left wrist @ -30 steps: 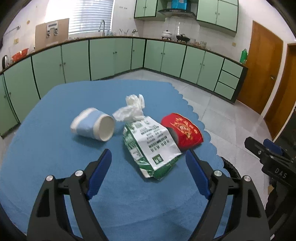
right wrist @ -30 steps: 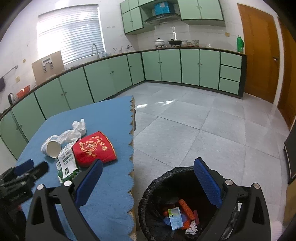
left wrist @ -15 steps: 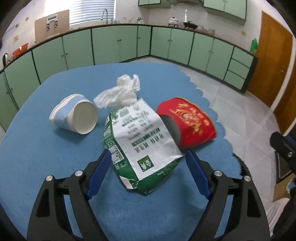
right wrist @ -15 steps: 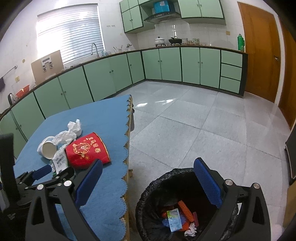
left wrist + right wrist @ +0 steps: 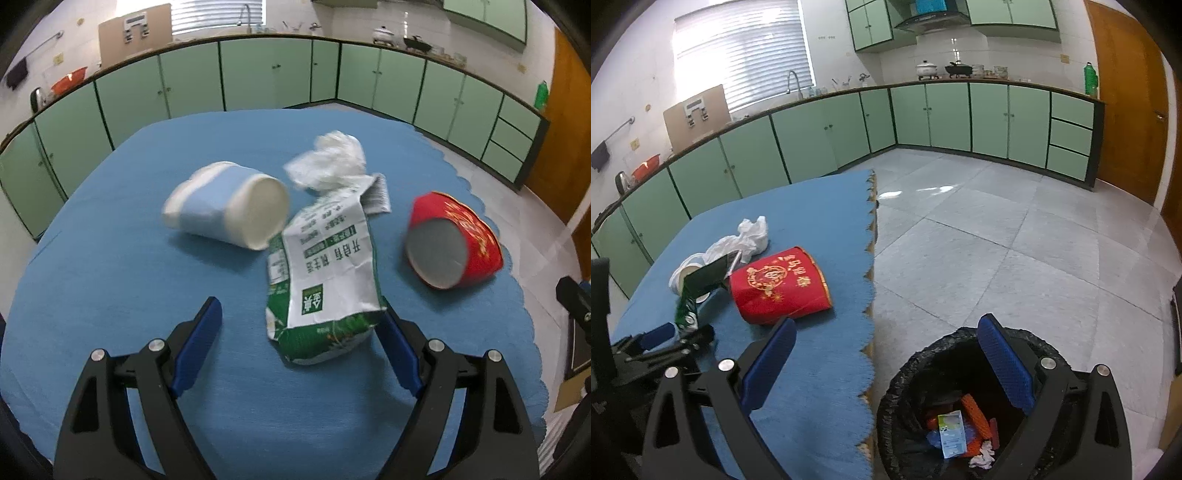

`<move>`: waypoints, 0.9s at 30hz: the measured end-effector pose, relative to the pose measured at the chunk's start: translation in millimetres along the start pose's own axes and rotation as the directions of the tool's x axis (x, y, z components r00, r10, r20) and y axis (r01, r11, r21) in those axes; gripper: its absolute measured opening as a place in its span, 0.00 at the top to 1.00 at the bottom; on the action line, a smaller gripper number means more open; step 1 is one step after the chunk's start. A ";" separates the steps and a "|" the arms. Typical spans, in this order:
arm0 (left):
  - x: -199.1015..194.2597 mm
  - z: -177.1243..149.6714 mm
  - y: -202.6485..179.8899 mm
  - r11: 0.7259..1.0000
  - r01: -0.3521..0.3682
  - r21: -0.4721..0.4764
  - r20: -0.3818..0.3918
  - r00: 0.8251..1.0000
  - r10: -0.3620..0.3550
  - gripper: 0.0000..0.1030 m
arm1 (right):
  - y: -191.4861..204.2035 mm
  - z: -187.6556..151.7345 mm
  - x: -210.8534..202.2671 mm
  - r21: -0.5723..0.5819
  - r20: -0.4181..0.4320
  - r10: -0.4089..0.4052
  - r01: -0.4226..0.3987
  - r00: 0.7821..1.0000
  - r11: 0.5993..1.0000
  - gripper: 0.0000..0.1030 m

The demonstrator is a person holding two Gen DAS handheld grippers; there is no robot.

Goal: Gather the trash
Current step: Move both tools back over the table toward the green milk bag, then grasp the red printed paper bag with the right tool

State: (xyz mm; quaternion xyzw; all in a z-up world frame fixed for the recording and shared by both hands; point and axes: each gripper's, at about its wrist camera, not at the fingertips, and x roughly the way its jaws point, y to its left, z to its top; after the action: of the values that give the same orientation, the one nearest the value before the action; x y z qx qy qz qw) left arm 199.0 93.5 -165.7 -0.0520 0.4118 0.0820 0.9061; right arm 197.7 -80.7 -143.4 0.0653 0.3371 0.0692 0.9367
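On the blue table (image 5: 110, 280) lie a green-and-white snack bag (image 5: 325, 280), a white-and-blue paper cup (image 5: 229, 210) on its side, a crumpled white tissue (image 5: 328, 162) and a red paper bowl (image 5: 454, 243) on its side. My left gripper (image 5: 301, 325) is open, low over the table, its right finger touching the bag's near end. The bag (image 5: 698, 291), bowl (image 5: 779, 288) and left gripper (image 5: 676, 336) also show in the right wrist view. My right gripper (image 5: 886, 350) is open and empty above the black-lined trash bin (image 5: 908, 373).
The bin holds several scraps, among them a small carton (image 5: 951, 435) and orange wrappers (image 5: 975, 410). It stands on the tiled floor (image 5: 997, 240) beside the table's scalloped edge (image 5: 870, 295). Green kitchen cabinets (image 5: 258, 74) line the walls. A brown door (image 5: 1126, 103) is at the right.
My left gripper has moved forward and left, down to the snack bag, which now lies at its right finger. The right gripper has shifted slightly left over the bin.
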 end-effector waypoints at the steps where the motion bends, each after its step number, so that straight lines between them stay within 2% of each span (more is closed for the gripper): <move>1: -2.0 0.9 3.8 1.000 0.004 -0.005 0.001 1.000 -0.004 0.22 | 2.4 0.6 0.8 -0.005 -0.001 0.002 -0.002 1.000 1.000 0.06; 8: -10.8 6.6 -0.8 0.999 0.042 0.025 0.018 0.999 -0.043 0.22 | 10.8 5.0 4.2 -0.023 -0.004 0.005 -0.005 1.000 1.000 0.06; 17: 16.0 22.6 -23.3 0.996 0.045 0.081 -0.013 0.999 -0.044 0.22 | 15.2 17.3 5.9 -0.034 0.010 0.002 -0.001 1.000 0.999 0.06; 19: 18.8 24.5 -25.7 0.995 0.043 0.091 -0.016 0.999 -0.042 0.28 | 15.7 19.3 6.9 -0.036 0.010 0.004 -0.003 1.000 0.999 0.06; 23: 17.3 29.2 -22.2 0.995 0.081 0.060 -0.017 0.997 -0.080 0.29 | 16.5 23.7 10.1 -0.038 0.009 0.008 -0.008 1.000 0.999 0.06; 27: 9.2 30.5 -15.4 0.996 0.082 0.044 0.008 0.997 -0.083 0.29 | 22.1 28.1 16.9 -0.059 0.002 0.031 -0.031 1.000 0.998 0.06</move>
State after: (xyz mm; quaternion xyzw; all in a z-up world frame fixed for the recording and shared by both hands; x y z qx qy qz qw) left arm 230.5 84.2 -152.2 -0.0489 0.4065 0.0358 0.9116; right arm 226.8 -58.2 -128.7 0.0427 0.3323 0.0934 0.9376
